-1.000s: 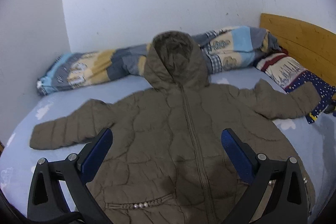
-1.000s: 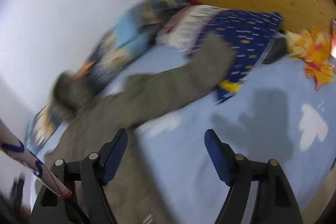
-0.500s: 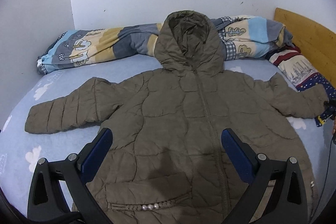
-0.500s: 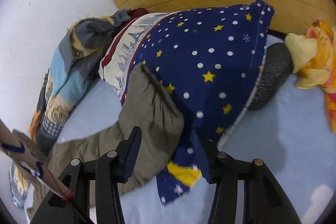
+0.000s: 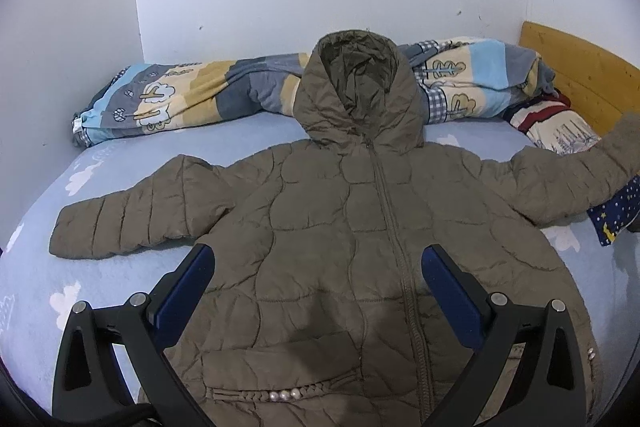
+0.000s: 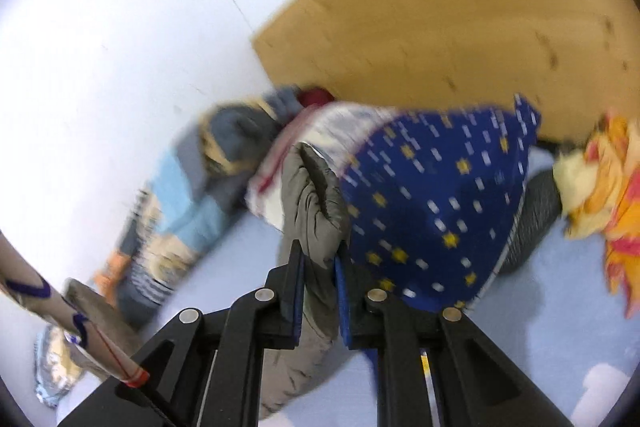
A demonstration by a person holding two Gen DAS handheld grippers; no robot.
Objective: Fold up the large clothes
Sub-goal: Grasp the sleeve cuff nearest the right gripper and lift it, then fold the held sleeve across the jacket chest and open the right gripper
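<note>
— So, what has the right gripper (image 6: pixel 319 259) got?
— Its jaws have just been closing, and now they pinch the cuff of the jacket's right sleeve (image 6: pixel 310 203), raised off the bed (image 6: pixel 560 307) against the starry blue pillow (image 6: pixel 440 199).
— And the left gripper (image 5: pixel 318 267)?
— Wide apart, holding nothing, hovering over the near hem. The jacket (image 5: pixel 360 227) lies flat, zip up, hood far, sleeves spread left and right.
— Which way next?
— Probably leftward: the sleeve's long axis runs across the bed, so it folds over the chest. No containers here.
</note>
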